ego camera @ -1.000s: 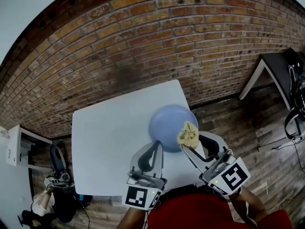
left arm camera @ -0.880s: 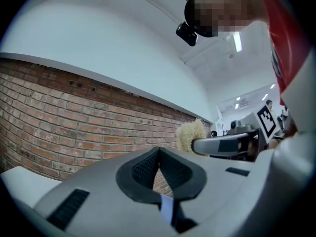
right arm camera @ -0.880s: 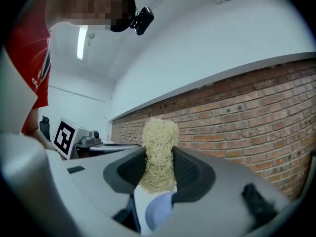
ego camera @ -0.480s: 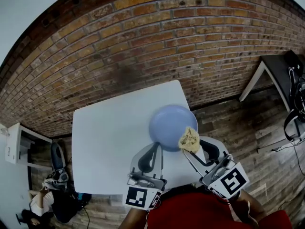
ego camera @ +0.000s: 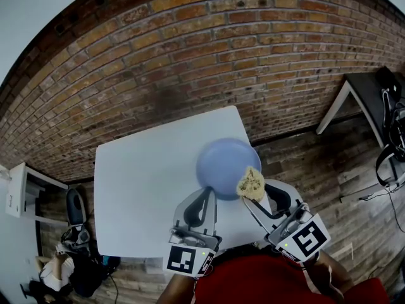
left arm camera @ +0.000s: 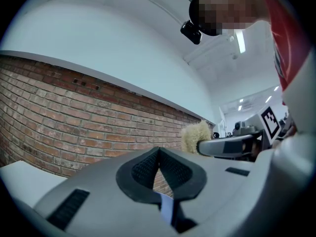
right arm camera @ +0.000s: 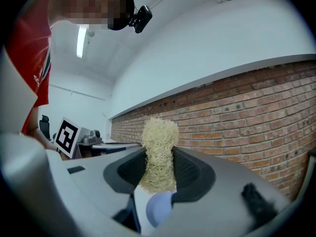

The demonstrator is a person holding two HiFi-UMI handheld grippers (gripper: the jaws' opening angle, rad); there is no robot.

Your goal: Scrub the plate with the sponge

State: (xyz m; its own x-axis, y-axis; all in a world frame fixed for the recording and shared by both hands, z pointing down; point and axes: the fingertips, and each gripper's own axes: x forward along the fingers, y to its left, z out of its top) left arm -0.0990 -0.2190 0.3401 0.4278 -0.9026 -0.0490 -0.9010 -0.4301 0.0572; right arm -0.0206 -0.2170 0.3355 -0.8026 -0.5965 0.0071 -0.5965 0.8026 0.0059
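A round blue plate point(ego camera: 224, 163) lies on the white table point(ego camera: 145, 189) near its right edge. A frayed tan sponge point(ego camera: 250, 183) sits over the plate's near right rim, and my right gripper point(ego camera: 252, 194) is shut on it. The right gripper view shows the sponge point(right arm camera: 159, 154) standing up between the pads, with a bit of the blue plate point(right arm camera: 157, 209) below it. My left gripper point(ego camera: 208, 192) is shut, its tip at the plate's near left rim. Its pads point(left arm camera: 148, 167) meet with nothing between them, and the sponge point(left arm camera: 191, 136) shows off to the right.
A brick wall point(ego camera: 190, 62) runs behind the table. To the right there is wooden floor point(ego camera: 304, 163) and a dark table point(ego camera: 370, 87). Another white table point(ego camera: 16, 198) and a bag on the floor point(ego camera: 79, 246) are at the lower left.
The right gripper has drawn the sponge a little towards me, from further over the plate to its near right rim. The left gripper and the plate have stayed put.
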